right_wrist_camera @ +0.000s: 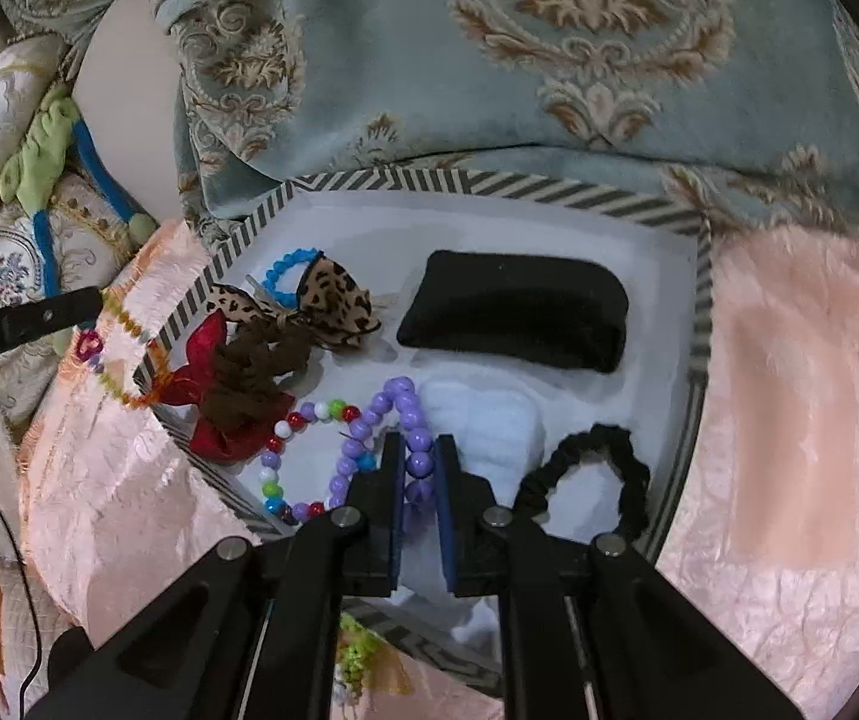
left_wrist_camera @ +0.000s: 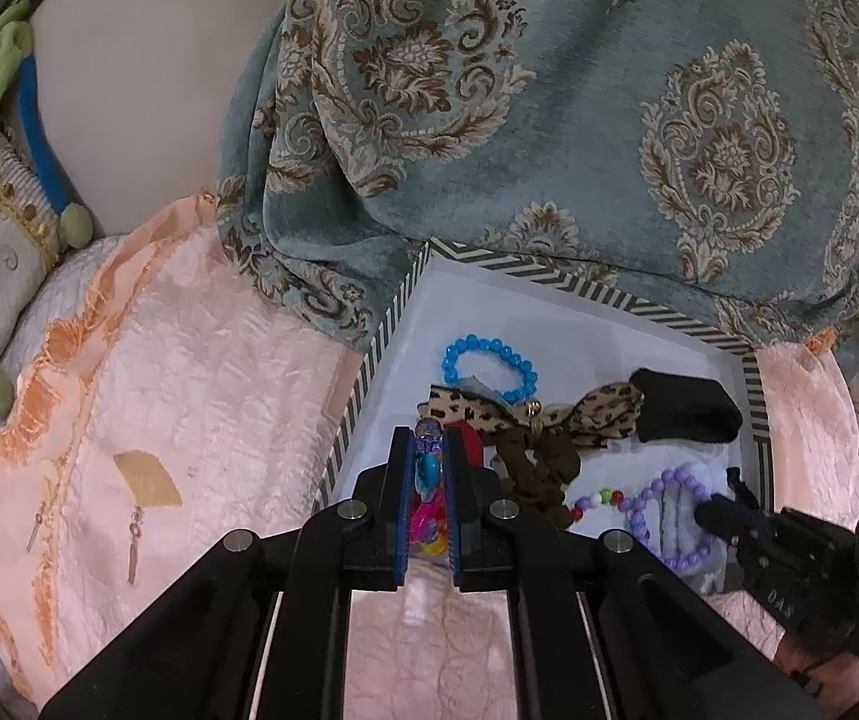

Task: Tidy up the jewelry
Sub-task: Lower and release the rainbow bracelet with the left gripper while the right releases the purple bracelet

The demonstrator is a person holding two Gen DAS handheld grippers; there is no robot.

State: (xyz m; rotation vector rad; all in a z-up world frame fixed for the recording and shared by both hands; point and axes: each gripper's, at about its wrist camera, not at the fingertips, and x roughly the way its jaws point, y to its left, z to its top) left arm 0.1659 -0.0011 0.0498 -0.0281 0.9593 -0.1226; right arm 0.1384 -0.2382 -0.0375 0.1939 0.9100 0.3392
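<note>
In the left wrist view my left gripper [left_wrist_camera: 428, 441] is shut on a colourful charm bracelet [left_wrist_camera: 428, 474] with blue, pink and yellow pieces, at the left edge of a white box with a striped rim [left_wrist_camera: 549, 279]. In the right wrist view my right gripper [right_wrist_camera: 419, 444] is shut on a purple bead bracelet [right_wrist_camera: 411, 414] inside the box [right_wrist_camera: 489, 183]. Beside it lie a multicolour bead bracelet [right_wrist_camera: 285, 456], a black scrunchie [right_wrist_camera: 597, 474], a black pouch [right_wrist_camera: 513, 312], a leopard bow [right_wrist_camera: 321, 300], a red bow [right_wrist_camera: 207, 384] and a blue bead bracelet [right_wrist_camera: 285, 270].
The box rests on pink quilted cloth [left_wrist_camera: 189, 390], where a gold fan earring [left_wrist_camera: 147, 480] lies to its left. A blue patterned blanket [left_wrist_camera: 549, 120] hangs over the box's far edge. Cushions and a blue-and-green cord [left_wrist_camera: 27, 120] lie at the far left.
</note>
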